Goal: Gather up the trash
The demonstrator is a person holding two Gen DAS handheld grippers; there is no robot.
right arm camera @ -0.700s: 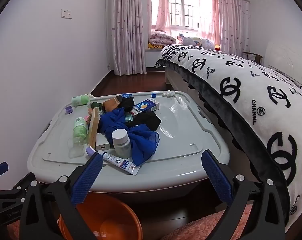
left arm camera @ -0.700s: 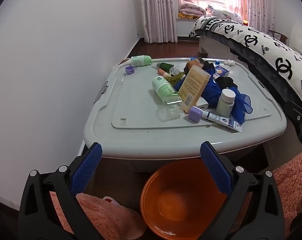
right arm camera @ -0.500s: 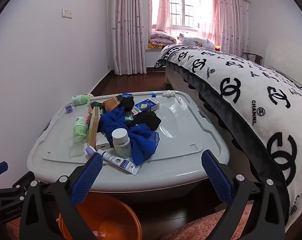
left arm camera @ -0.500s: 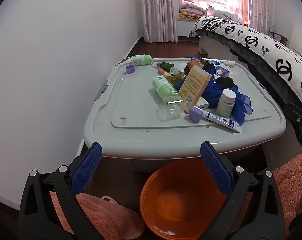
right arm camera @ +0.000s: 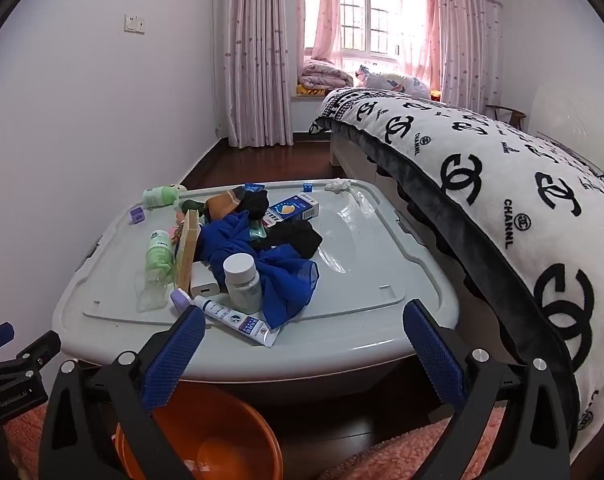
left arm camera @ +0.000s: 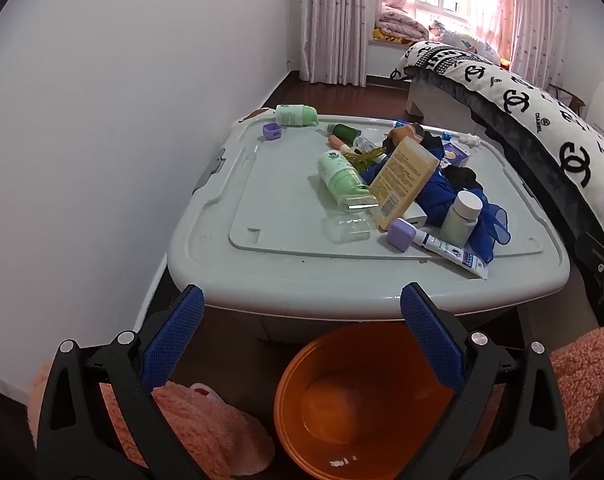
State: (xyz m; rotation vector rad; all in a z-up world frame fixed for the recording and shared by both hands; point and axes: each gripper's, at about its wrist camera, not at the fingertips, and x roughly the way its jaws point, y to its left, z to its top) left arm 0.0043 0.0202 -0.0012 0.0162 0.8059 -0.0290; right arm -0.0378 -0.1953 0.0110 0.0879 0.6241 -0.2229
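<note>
on the grey storage-box lid (left arm camera: pixel 269 216) that serves as the surface, a heap of clutter is seen: a white ointment tube (right arm camera: pixel 237 319) at the near edge, a white-capped pill bottle (right arm camera: pixel 242 282) upright just behind it, a crumpled blue cloth (right arm camera: pixel 285 276), a green bottle (left arm camera: pixel 342 178) lying on its side, and a yellow box (left arm camera: pixel 402 182) leaning on the pile. an orange basin (left arm camera: pixel 362 400) is set on the floor below the near edge of the lid, and is judged to be the place for the trash.

the left claw (left arm camera: pixel 302 344) is held wide open and empty over the basin, short of the lid. the right claw (right arm camera: pixel 299 354) is likewise spread wide with nothing between its fingers.

the ointment tube is judged the likeliest first pick. it lies ahead of the right claw and slightly to its left, just beyond the left fingertip, so the right hand is the nearer. its long axis runs slantwise across the claw's line, the purple cap (right arm camera: pixel 180 300) pointing away to the left and the flat crimped end toward the near right. a slight turn of the wrist would be needed so that the tube is taken across its narrow width.
</note>
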